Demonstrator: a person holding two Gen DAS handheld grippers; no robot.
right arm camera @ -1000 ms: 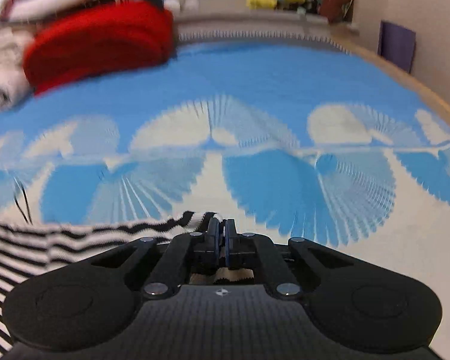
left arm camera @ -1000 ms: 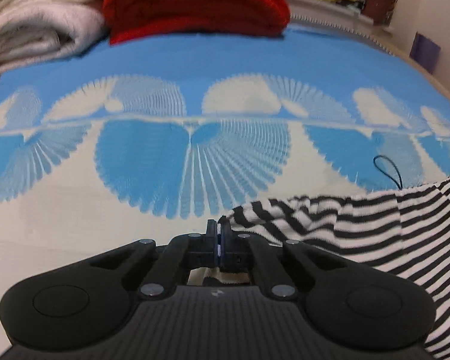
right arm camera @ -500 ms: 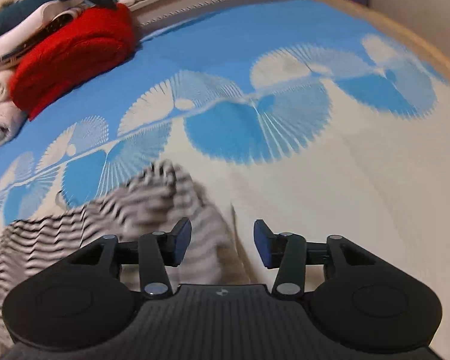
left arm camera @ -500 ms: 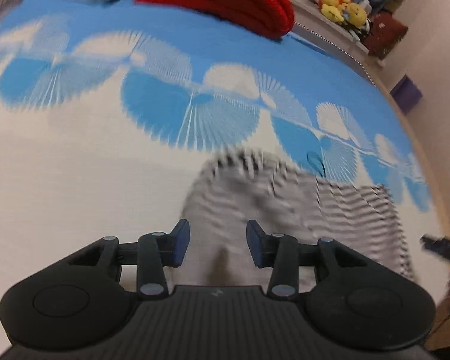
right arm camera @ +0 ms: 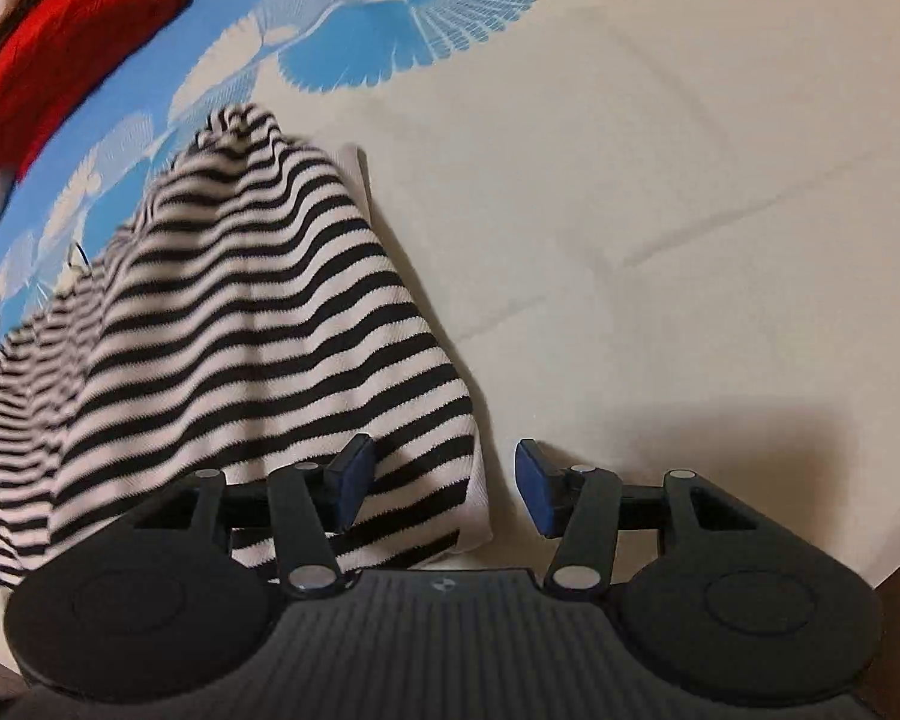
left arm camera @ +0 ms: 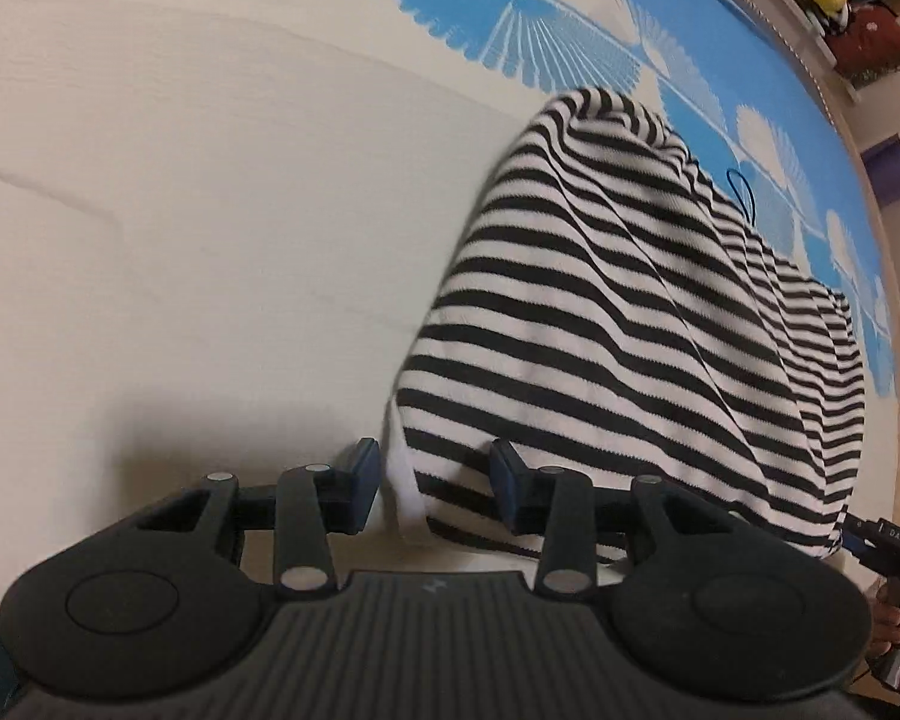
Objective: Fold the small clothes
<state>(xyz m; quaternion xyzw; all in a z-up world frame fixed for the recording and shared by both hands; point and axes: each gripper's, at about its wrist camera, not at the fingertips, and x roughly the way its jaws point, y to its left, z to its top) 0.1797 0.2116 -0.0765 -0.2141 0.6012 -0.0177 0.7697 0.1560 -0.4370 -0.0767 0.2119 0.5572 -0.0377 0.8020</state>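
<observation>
**Striped top lies folded on the bed, both claws let go**

The black-and-white striped top (left arm camera: 630, 324) lies flat on a bed cover (left arm camera: 210, 240) that is cream near us and blue with white fan shapes farther off. The top's long way runs from its near edge by the claws away toward the blue part. Its stripes run across it.

The left claw (left arm camera: 435, 477) stands apart and its jaws have just been opening. The top's near left corner sits between the blue pads, but they do not press it.

The right claw (right arm camera: 444, 480) is apart too, and has just been opening wider. The top's near right corner lies between its pads, loose.

A red folded knit (right arm camera: 72, 48) lies far back on the bed.
</observation>
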